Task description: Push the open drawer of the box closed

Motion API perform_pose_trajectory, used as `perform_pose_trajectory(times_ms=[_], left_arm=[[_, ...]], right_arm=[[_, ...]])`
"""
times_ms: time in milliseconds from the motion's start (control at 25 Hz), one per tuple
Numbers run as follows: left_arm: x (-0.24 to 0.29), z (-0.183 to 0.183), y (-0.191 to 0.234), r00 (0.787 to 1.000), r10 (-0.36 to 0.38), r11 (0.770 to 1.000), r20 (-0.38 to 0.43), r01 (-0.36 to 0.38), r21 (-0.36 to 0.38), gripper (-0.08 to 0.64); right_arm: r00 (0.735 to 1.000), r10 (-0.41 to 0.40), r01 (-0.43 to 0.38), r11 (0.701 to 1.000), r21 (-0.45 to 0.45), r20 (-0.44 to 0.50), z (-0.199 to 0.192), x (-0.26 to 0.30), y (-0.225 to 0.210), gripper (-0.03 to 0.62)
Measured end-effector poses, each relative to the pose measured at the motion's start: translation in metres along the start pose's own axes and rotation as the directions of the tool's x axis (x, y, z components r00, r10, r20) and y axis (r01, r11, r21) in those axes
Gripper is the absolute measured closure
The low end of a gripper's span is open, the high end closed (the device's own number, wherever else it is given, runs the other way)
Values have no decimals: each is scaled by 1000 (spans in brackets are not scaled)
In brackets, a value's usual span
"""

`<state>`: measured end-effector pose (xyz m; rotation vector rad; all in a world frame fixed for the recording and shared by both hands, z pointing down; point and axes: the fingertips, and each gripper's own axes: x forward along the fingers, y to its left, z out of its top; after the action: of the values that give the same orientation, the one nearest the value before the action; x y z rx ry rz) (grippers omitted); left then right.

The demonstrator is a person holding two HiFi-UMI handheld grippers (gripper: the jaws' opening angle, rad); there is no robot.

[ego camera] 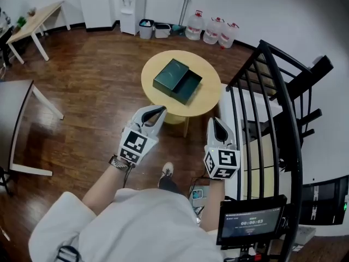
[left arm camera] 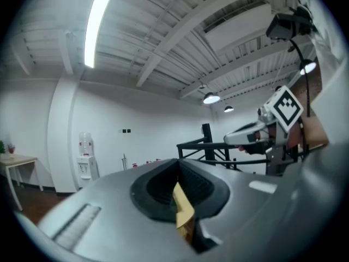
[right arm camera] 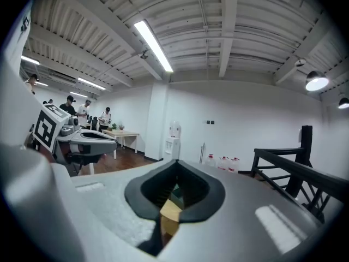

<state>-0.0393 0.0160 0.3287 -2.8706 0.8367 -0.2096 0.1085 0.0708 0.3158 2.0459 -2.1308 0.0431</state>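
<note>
A dark green box [ego camera: 170, 73] lies on a round yellow table [ego camera: 209, 104] in the head view. Its drawer [ego camera: 190, 87] stands pulled out toward the right. My left gripper [ego camera: 157, 111] hovers short of the table's near edge, jaws shut with nothing in them. My right gripper [ego camera: 216, 119] hangs beside it on the right, also shut and empty, near the table's front right edge. In the left gripper view the left gripper [left arm camera: 178, 174] points up at the room, with the right gripper [left arm camera: 255, 136] beyond. The right gripper view shows shut jaws too, and the left gripper [right arm camera: 82, 141] off to the side.
A black metal railing [ego camera: 271, 100] runs along the right. Water bottles [ego camera: 214, 30], a dispenser [ego camera: 132, 9] and bins stand at the far wall. A wooden table [ego camera: 35, 22] is at the far left, a grey table [ego camera: 15, 107] nearer. A small screen [ego camera: 251, 221] sits low right.
</note>
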Motion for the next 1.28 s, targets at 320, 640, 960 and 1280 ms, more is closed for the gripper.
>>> perform_pose_trajectory(times_ms=[320,640,960,1280], left_arm=[[77,-1,27,999,39,999,-38,-39,-23,551],[129,-9,47,994,88,995,-70,-90,-35,551],[146,-11,69,993,77,996,-89,-80,-32,551],[152,-17,95,995,47,998,-91,-51,-44,551]], right_arm=[[999,44,-44,999,4,-22,3,64,-60,591],[994,97,-97,995,1,-52,-10,107,-94,591],[994,96,-94,995,28,-58,-9,133,-96,591],[993,75,-73,997,20,-91,-5,149,-88,591]])
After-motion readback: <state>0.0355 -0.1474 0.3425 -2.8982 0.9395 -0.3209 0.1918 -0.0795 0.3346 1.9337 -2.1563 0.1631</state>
